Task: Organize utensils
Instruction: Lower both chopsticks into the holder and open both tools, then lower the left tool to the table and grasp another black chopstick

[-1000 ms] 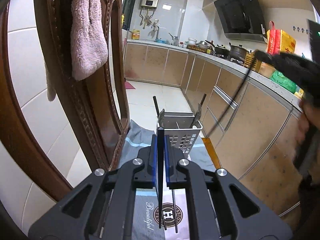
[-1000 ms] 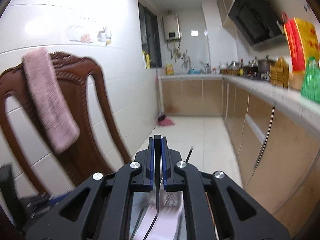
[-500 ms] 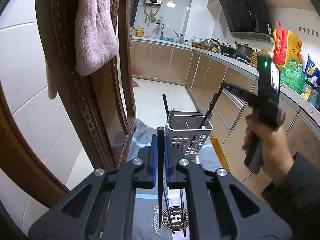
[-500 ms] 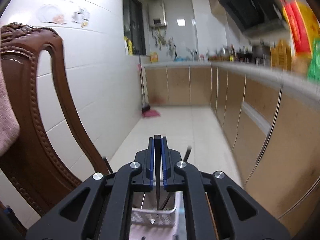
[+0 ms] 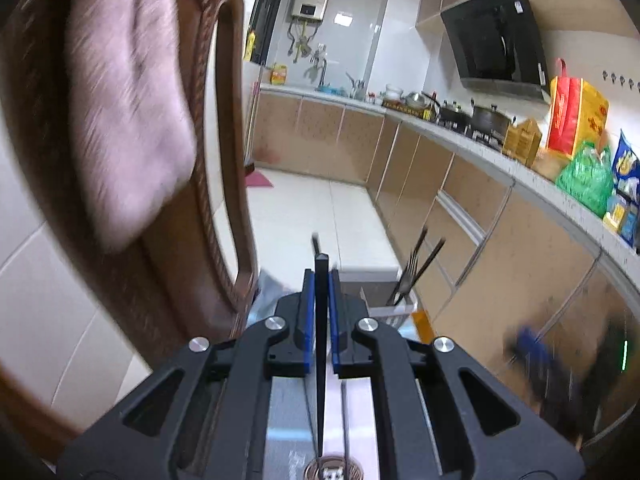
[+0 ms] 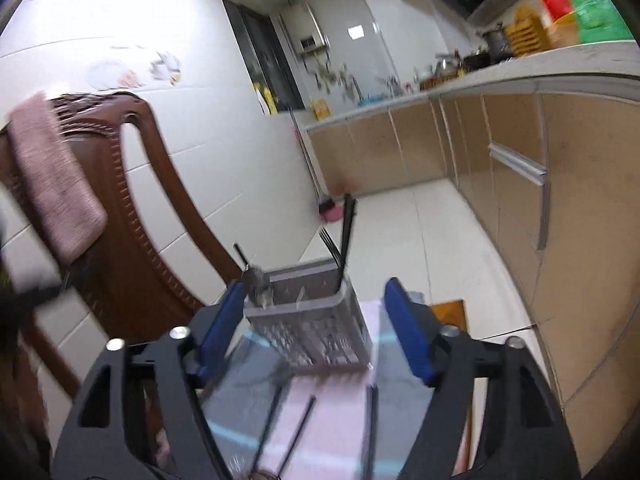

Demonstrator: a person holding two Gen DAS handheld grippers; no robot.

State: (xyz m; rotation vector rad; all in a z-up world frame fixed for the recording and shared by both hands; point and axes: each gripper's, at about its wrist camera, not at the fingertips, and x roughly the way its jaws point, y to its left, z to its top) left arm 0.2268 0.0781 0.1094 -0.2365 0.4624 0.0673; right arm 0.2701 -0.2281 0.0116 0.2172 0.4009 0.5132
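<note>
My left gripper (image 5: 320,276) is shut on a thin black utensil (image 5: 320,360) that stands upright between the blue pads. Behind it a grey slotted basket (image 5: 394,312) is mostly hidden; a fork (image 5: 408,276) and a black handle (image 5: 434,250) lean out of it. In the right wrist view the basket (image 6: 316,320) sits just beyond my right gripper (image 6: 316,284), whose jaws are opening with nothing between the pads. The fork (image 6: 330,244) and black handle (image 6: 347,224) stand in the basket's far right corner. Several black sticks (image 6: 296,432) lie loose on the cloth below.
A carved wooden chair (image 6: 160,240) with a pink towel (image 6: 56,184) over its back stands close on the left. Kitchen cabinets (image 6: 560,200) run along the right, with tiled floor (image 6: 420,232) beyond the table. An orange item (image 6: 450,312) lies at the table's far edge.
My right gripper has dropped from above the basket to table level, rolled, and opened; the black utensil it held now stands in the basket. My left gripper moved forward, still shut on its utensil.
</note>
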